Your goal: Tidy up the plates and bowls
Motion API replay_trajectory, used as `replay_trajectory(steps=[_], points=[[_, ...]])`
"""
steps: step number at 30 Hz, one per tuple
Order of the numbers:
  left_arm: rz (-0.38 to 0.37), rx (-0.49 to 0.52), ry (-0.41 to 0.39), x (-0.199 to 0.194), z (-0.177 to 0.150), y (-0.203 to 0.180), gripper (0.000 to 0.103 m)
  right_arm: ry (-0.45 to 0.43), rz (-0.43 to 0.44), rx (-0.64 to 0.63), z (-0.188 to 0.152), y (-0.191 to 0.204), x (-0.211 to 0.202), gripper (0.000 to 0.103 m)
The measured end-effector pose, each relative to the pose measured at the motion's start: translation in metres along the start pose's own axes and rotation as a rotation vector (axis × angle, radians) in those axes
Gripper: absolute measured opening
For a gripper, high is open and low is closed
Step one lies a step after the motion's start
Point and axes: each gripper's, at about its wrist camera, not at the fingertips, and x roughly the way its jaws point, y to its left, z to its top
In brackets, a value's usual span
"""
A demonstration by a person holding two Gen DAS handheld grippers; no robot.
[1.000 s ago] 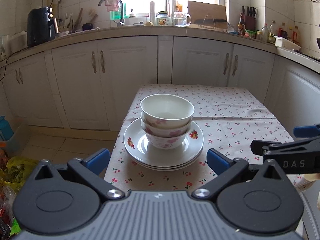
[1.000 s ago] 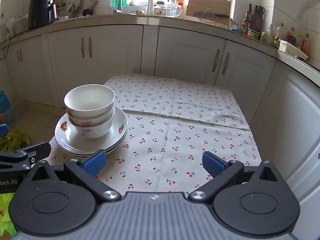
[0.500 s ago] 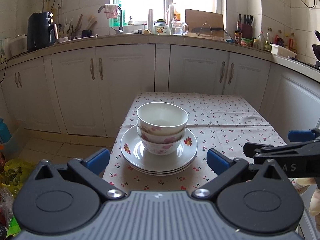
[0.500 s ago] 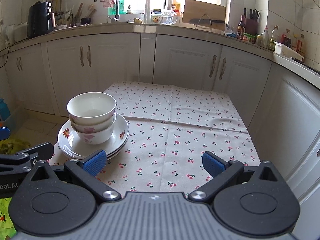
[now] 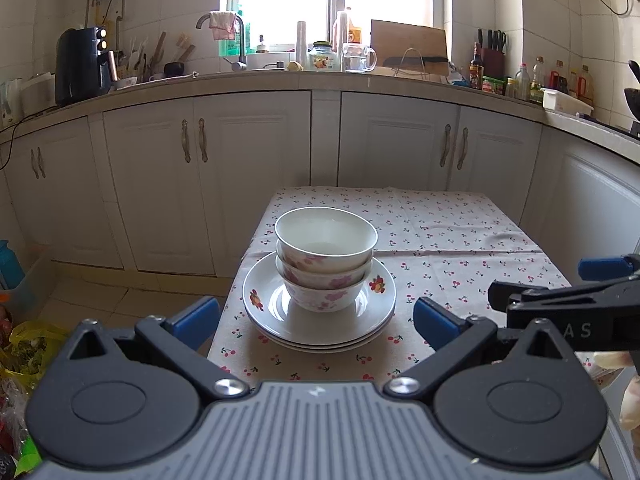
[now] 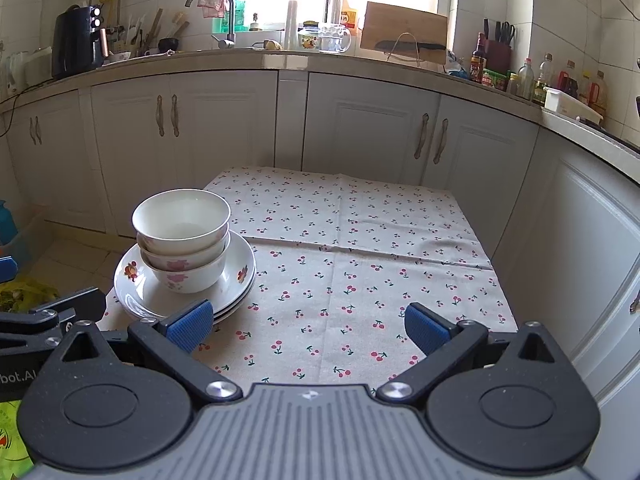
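Observation:
Three white bowls with pink flowers (image 5: 326, 256) are nested on a stack of white flowered plates (image 5: 372, 312) at the near left of the cherry-print table. The stack also shows in the right wrist view, bowls (image 6: 182, 240) on plates (image 6: 240, 276). My left gripper (image 5: 316, 318) is open and empty, held back from the table's front edge, facing the stack. My right gripper (image 6: 308, 324) is open and empty, over the near middle of the table, to the right of the stack.
The table with its tablecloth (image 6: 360, 248) stands before white kitchen cabinets (image 5: 256, 176). The counter holds a black appliance (image 5: 82, 64), a sink tap, jars, bottles and a knife block. Bags lie on the floor at left (image 5: 24, 344).
Both grippers have drawn back and tilted up a little, so the stack sits lower and farther in both views. The dishes have not moved.

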Motion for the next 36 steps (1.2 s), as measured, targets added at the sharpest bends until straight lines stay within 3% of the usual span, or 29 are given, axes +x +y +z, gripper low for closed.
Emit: replay_trajectory(steps=[36], points=[[0.005, 0.006, -0.003, -0.0014, 0.0003, -0.0007, 0.102, -0.009, -0.02, -0.003, 0.0, -0.0004, -0.0016, 0.103]])
